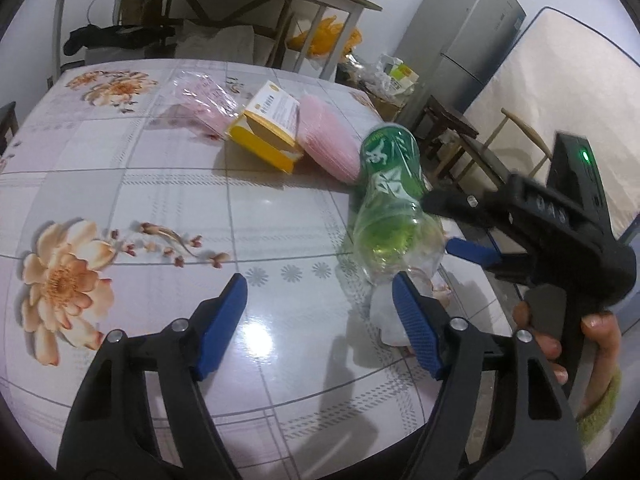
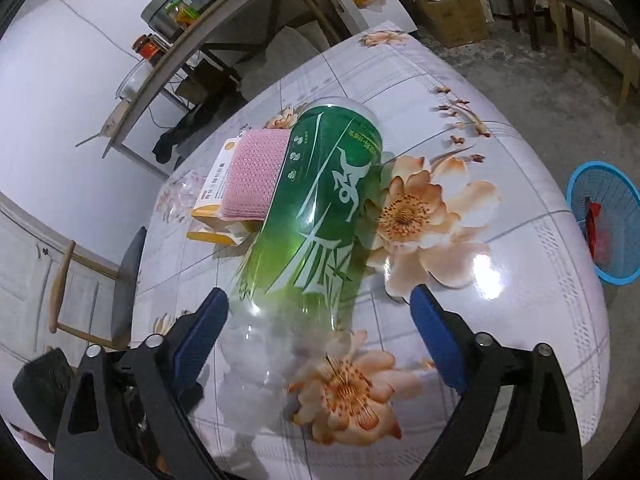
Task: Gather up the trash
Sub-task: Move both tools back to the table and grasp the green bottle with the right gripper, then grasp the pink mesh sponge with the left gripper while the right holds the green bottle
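The left gripper is angled down over the flowered table, jaws spread and empty. The green-labelled bottle is seen lying near the table's edge between the right gripper's spread jaws, unpinched. A blue basket sits beyond.

Sitting on the counter, counting outward from the yellow box: one green-labelled plastic bottle, two pink scrubbing pads flanking the box — one clear wrapper lying beyond it. One blue basket is standing on the floor.
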Motion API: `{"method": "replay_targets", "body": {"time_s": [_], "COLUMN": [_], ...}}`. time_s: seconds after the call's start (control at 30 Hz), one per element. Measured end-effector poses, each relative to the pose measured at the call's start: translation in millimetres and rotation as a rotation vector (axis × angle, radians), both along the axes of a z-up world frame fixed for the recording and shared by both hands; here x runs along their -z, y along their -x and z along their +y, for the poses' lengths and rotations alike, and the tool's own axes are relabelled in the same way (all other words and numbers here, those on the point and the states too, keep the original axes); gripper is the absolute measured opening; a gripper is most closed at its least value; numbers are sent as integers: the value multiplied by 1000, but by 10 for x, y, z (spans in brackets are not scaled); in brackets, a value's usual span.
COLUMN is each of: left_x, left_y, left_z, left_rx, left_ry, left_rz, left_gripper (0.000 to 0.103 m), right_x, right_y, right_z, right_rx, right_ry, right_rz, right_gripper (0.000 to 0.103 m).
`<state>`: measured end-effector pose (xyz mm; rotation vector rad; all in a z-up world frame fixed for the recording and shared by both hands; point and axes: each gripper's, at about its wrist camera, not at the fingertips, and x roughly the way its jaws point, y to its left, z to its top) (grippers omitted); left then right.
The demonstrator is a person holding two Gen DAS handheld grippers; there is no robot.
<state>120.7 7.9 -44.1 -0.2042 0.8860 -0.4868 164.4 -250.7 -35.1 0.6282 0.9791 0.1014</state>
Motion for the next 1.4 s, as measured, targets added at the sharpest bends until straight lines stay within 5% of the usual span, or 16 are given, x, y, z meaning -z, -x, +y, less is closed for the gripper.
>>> {"method": "replay_targets", "body": {"time_s": [0.37, 0.5, 0.63, 0.87, 1.07, 1.2, 1.4], "left_x": [103, 106, 20, -298, -400, -384, -271], "left_y": [56, 91, 60, -315, -800, -1052, -1401], "left_z": [-229, -256, -180, -46, -111, -275, -734], "left_rx": [76, 93, 78, 11, -2, 12, 31], "left_ry": [30, 34, 45, 51, 99, 48, -205], "left_rz": [23, 17, -17, -108, -72, -62, -53], "left_gripper": [64, 64, 64, 64, 64, 64, 63], "right_x": [25, 80, 110, 114, 136, 147, 155], "right_y": [-203, -186, -122, 17, 91, 92, 104], "right_z": [232, 194, 75, -114, -222, -239, -247], "right_rx": [-70, -68, -43, -13, 4, 3, 0], "right_ry": [37, 44, 11, 24, 7, 0, -1], "right_rz": [19, 33, 28, 19, 10, 3, -12], "right_gripper": [91, 72, 69, 69, 69, 69, 69]}}
